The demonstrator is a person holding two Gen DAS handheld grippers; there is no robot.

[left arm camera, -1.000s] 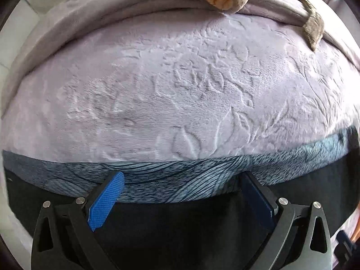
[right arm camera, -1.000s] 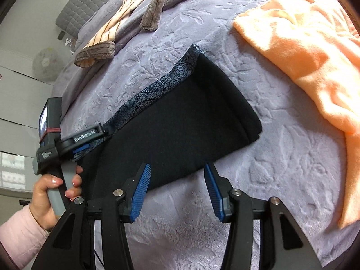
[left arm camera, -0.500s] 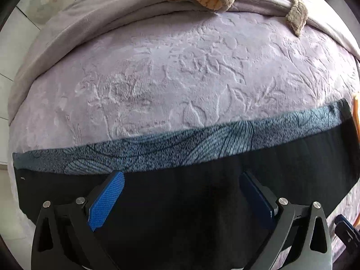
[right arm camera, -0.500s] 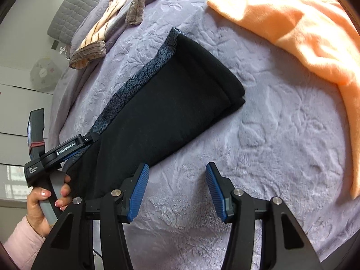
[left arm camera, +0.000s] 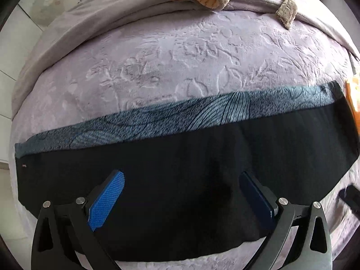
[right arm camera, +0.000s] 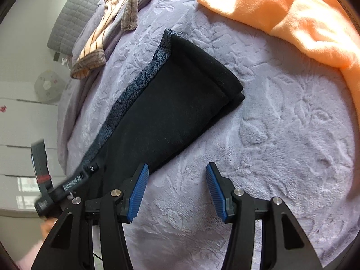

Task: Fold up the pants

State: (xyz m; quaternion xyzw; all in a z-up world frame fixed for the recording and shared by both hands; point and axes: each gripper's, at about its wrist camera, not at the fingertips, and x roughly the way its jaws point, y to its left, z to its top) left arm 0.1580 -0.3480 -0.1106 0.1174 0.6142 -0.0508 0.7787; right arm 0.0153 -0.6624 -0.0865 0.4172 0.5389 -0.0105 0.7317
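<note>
Both claws are spread and grip nothing: the left claw (left arm camera: 180, 199) hangs over the folded black pants (right arm camera: 171, 112) lying mid-bed (right arm camera: 281, 135); the right claw (right arm camera: 176, 191) hovers beside them.

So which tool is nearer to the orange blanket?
Right. The right tool hangs over bare bedspread, with the orange blanket ahead to its right. The left tool hovers over the black pants, farther away.

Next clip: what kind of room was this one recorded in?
Most likely a bedroom. The pants lie on a bed with a lilac embossed blanket, a grey quilted headboard stands at its far end, and other clothes lie near it.
</note>
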